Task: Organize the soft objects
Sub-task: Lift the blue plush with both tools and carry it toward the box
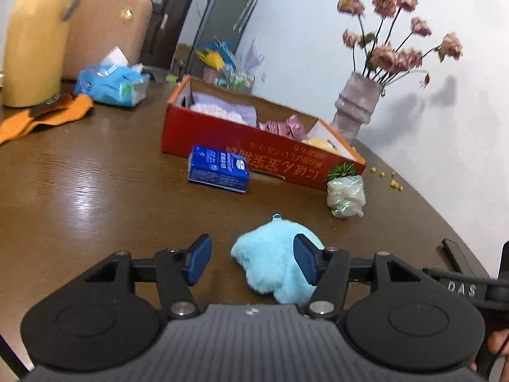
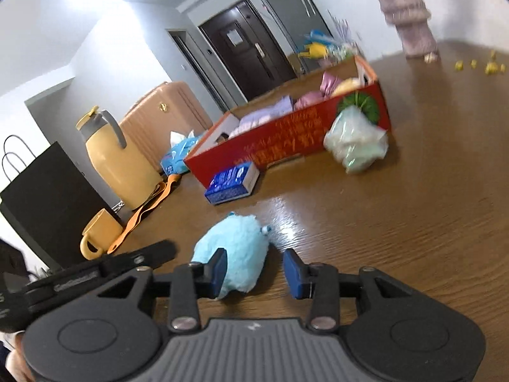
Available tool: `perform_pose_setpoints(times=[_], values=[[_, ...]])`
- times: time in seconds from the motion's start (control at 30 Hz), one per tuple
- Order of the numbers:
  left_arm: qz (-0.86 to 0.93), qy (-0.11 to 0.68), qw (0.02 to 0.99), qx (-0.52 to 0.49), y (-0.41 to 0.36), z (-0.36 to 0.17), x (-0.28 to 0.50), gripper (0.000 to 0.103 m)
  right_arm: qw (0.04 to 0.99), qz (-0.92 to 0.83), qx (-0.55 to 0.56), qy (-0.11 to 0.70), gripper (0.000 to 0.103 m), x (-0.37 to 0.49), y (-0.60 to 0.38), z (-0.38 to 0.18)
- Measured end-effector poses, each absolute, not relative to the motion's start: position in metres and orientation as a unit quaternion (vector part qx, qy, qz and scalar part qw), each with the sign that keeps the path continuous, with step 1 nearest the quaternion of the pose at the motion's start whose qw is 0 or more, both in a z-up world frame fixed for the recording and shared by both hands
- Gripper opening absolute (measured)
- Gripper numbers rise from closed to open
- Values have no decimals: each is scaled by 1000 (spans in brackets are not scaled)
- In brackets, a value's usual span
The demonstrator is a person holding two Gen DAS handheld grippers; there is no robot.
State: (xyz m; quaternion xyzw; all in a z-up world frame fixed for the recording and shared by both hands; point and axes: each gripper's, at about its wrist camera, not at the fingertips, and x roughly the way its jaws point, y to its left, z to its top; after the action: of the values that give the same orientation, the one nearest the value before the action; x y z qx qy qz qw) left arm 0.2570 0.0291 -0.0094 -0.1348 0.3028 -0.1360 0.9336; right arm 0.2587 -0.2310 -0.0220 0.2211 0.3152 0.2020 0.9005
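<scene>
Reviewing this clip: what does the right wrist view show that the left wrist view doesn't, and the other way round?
Only the right wrist view shows the black paper bag and the yellow mug beside it.

Only the left wrist view shows the pink flowers standing in the vase; the right view cuts them off.

Both show the fluffy blue toy lying on the brown table, the red box partly filled with soft things, the blue tissue pack, the crumpled plastic bag, the yellow flask and the pink suitcase.

Fluffy plush toy (image 1: 270, 254), glossy wooden table (image 1: 95, 191)
</scene>
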Motion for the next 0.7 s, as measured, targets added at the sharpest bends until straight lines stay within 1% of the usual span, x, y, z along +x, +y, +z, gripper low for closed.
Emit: perform_pose_setpoints(times=[0.07,0.1,0.13,0.2,0.3,0.37,0.4,0.43,0.47,0.7], values=[[-148,314,926,-147,32,-15,271,54,896,204,235,317,39,267,-226,-27],[-155,327,919,-155,33,-19,277,51,893,207,243,317,39,271,-224,-30],[-158,339,913,-162,34,-23,282,46,891,205,251,318,39,275,-223,-33],[-167,353,903,-179,38,-30,286,45,890,201,255,320,39,280,-221,-37],[-184,349,897,-197,44,-35,288,42,883,200,268,328,38,290,-219,-43],[-197,347,894,-205,46,-38,291,32,875,205,283,335,38,294,-218,-48],[-204,347,891,-210,47,-39,292,31,871,208,289,337,35,295,-218,-50],[-206,350,888,-216,48,-41,293,29,868,212,295,338,29,296,-218,-51],[-207,353,885,-223,49,-42,294,27,864,219,300,339,29,296,-218,-51],[-210,349,882,-238,48,-33,273,27,872,226,281,331,26,273,-218,-39]])
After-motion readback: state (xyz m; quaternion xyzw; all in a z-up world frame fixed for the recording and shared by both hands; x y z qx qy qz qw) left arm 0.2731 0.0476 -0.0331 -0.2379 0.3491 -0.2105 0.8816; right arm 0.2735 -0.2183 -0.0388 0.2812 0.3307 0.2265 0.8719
